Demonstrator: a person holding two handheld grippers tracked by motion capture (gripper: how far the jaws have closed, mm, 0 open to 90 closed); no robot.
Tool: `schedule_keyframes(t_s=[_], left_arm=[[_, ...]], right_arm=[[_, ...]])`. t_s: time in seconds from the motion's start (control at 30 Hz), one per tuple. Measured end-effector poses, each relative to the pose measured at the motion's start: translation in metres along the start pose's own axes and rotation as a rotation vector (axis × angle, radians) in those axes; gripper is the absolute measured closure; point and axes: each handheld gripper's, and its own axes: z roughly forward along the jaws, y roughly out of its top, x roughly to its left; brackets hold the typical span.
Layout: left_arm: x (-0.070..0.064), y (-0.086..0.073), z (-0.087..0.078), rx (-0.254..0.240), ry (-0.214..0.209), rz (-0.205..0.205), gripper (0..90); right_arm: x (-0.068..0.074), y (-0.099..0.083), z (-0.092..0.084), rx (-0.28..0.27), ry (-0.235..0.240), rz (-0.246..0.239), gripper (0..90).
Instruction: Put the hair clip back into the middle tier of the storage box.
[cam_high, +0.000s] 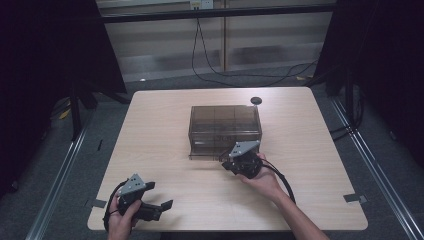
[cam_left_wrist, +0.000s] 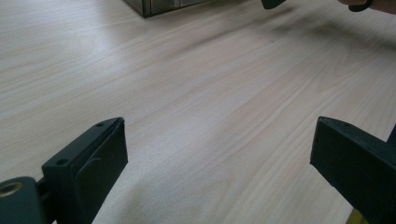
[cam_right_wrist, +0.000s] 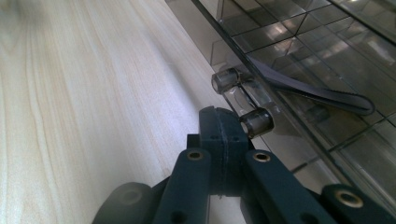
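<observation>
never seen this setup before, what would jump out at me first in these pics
The smoky see-through drawer box in the middle of the pale wooden table draws the eye first. The right gripper sits at its near front, jaws shut, beside two round clear knobs of the drawers; whether it touches them I cannot tell. At the near left corner the left gripper is held with jaws wide open over bare wood.

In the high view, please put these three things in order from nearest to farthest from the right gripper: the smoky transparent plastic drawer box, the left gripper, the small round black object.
1. Smoky transparent plastic drawer box: directly at the right gripper, at the box's front.
2. Left gripper: near the table's front left edge.
3. Small round black object: at the far edge, behind the box.
</observation>
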Motion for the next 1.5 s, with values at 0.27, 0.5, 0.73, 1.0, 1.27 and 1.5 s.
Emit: schedule_keyframes(t_s=[0.27,0.5,0.73,1.0,1.27,1.5], left_arm=[[0.0,0.0,0.0,0.001,-0.001,-0.002,4.0],[0.0,0.0,0.0,0.002,0.002,-0.003,4.0],[0.001,0.0,-0.001,0.0,0.001,-0.006,4.0],[0.001,-0.001,-0.001,-0.001,-0.001,-0.007,4.0],[0.001,-0.001,-0.002,-0.002,0.004,-0.006,4.0],[0.001,-0.001,-0.002,-0.001,0.001,-0.007,4.0]], right_arm=[[-0.003,0.0,-0.002,-0.007,-0.013,0.007,90.0],[-0.005,0.0,-0.002,-0.011,-0.01,0.016,90.0],[-0.007,0.0,-0.003,-0.01,-0.022,0.02,90.0],[-0.01,0.008,-0.005,-0.021,-0.019,0.009,90.0],[-0.011,0.008,-0.003,-0.017,-0.018,0.014,90.0],[-0.014,0.006,-0.003,-0.012,-0.024,0.022,90.0]])
